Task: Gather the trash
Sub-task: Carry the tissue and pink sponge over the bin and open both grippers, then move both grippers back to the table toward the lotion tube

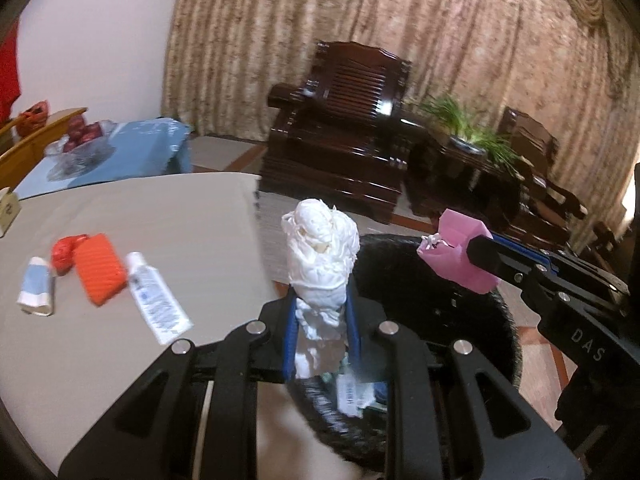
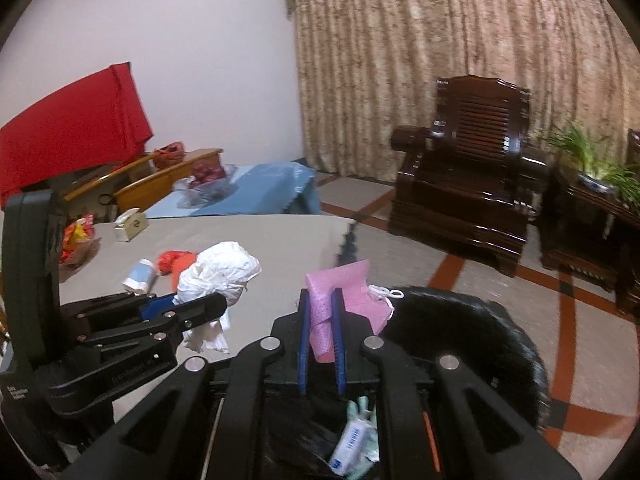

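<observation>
We saw a crumpled white wad (image 1: 320,256) that looked like thin, wrinkled paper or plastic film, and a pink mask (image 1: 460,254) of soft matt non-woven cloth with white elastic loops. The left gripper (image 1: 320,312) and right gripper (image 2: 322,332) were matt black plastic with bright metal pins and 2 glossy blue fingers (image 2: 303,344) each. The black bin (image 2: 480,332) looked dull and fuzzy at its rim. The table (image 1: 140,216) was smooth, matt beige. An orange pack (image 1: 100,274) had a ribbed plastic look; a small tube (image 1: 158,298) was glossy white plastic. The armchair (image 2: 468,172) was dark, highly polished wood; the curtain (image 2: 440,40) was textured cloth.
</observation>
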Demonstrator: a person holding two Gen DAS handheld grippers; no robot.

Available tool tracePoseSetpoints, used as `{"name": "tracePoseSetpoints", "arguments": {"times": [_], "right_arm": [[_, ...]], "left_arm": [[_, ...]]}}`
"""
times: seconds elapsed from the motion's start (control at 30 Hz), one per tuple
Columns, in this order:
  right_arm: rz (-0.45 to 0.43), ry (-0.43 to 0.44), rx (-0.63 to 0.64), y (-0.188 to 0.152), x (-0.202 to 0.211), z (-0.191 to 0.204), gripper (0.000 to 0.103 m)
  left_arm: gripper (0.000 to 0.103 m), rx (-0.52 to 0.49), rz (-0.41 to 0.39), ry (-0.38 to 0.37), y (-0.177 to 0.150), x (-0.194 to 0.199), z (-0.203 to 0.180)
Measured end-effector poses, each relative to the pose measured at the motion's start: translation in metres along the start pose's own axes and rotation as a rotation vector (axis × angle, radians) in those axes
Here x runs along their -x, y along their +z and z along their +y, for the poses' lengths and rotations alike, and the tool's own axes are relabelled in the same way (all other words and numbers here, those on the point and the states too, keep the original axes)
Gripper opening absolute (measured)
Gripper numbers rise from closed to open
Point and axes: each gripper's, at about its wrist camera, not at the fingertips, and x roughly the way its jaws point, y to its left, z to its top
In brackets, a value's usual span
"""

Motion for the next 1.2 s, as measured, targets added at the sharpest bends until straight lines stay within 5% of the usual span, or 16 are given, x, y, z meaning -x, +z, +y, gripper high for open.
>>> {"name": "tracePoseSetpoints", "arguments": {"times": [0.57, 0.77, 0.87, 1.0, 1.07, 1.2], "right_arm": [[0.054, -0.132, -0.117, -0.042, 0.014, -0.076, 0.010], [0.082, -0.175, -0.128, -0.053, 0.009, -0.088, 0.016], [0.090, -0.203, -0.134, -0.057, 0.008, -0.091, 0.038], [0.065, -0.237, -0.139, -0.057, 0.012, -0.090, 0.092], [0.053, -0.230, -0.137, -0.055, 0.013, -0.087, 0.097], [0.049, -0.189, -0.134, -0.049, 0.008, -0.074, 0.097]], "left_arm": [[0.022, -0.104, 0.091, -0.103, -0.021, -0.068, -0.070], [0.042, -0.076, 0.128, -0.143, -0.028, -0.085, -0.064], [0.053, -0.068, 0.117, -0.132, -0.029, -0.083, -0.058], [0.072, -0.067, 0.080, -0.096, -0.025, -0.071, -0.046], [0.083, -0.076, 0.059, -0.059, -0.023, -0.061, -0.039], [0.089, -0.062, 0.028, 0.010, -0.019, -0.037, -0.013]]}}
